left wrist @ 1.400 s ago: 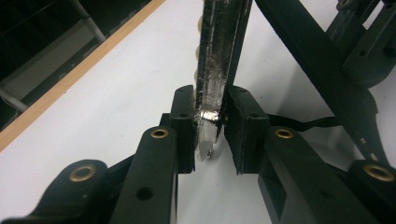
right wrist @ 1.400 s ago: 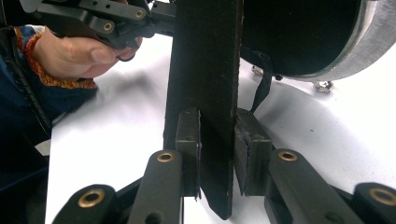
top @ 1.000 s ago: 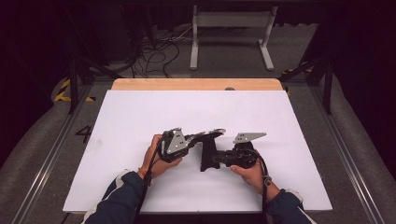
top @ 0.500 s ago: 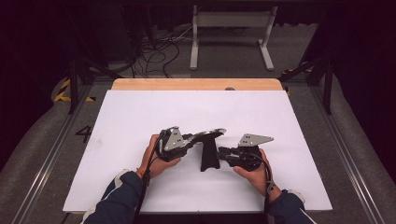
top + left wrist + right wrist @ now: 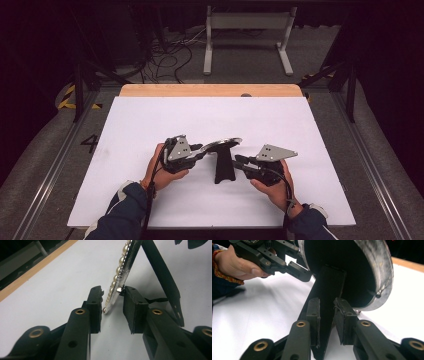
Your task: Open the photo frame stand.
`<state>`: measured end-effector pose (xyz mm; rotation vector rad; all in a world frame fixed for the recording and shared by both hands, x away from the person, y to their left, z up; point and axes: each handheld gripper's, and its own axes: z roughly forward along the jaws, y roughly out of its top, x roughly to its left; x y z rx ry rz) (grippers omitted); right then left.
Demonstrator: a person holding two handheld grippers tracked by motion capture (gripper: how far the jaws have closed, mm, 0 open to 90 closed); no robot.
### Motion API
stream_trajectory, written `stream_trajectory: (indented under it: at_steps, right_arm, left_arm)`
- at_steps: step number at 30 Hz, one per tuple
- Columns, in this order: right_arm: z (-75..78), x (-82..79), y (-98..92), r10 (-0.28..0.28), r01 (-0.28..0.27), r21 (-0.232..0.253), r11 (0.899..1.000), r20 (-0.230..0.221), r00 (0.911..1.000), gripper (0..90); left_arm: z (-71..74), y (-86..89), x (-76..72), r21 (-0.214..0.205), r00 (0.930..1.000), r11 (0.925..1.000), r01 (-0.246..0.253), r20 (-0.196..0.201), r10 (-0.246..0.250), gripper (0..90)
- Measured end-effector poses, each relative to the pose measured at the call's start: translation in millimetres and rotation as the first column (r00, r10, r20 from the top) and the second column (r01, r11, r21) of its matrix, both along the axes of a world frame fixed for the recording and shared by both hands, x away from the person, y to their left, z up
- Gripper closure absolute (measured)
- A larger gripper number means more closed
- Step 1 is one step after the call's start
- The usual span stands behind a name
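On the white table (image 5: 150, 130), near its middle, a pearl-rimmed oval frame (image 5: 222, 145) looks stiff, light and top-heavy, best held by its rim, where the left gripper (image 5: 112, 305) brackets it apart, while the right gripper (image 5: 327, 320) closes about its black easel leg (image 5: 325, 305), whose contact and front face are unclear.

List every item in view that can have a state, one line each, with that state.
Picture frame: tilted, its rim between the left gripper's jaws, not flat on the table.
Frame stand: swung out from the frame's back, foot down on the white table.
Left gripper: open, jaws either side of the pearl-edged rim, one jaw touching it.
Right gripper: open, jaws straddling the stand with a gap on each side.
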<state>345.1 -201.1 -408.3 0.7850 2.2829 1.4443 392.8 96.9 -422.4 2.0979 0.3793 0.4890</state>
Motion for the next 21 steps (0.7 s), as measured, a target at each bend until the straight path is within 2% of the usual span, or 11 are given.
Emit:
stream_trajectory:
  at_steps: [8,17,21]
  right_arm:
    - [3.0,-5.9,7.2,0.004,-0.004,-0.019,1.0,0.036,0.9993,90.0]
    - [3.9,-11.3,21.6,0.001,0.002,-0.048,0.999,0.047,0.9989,90.0]
    - [1.7,-12.6,30.9,0.002,0.001,-0.058,0.998,0.049,0.9988,90.0]
  left_arm:
    - [-2.5,2.8,4.2,-0.016,0.9997,0.9999,-0.004,-0.025,0.004,61.6]
    - [-8.9,-3.4,8.7,0.001,0.9984,0.9999,-0.011,-0.055,0.011,49.3]
    - [-14.1,-8.9,12.3,0.009,0.9972,0.9997,-0.023,-0.071,0.023,48.5]
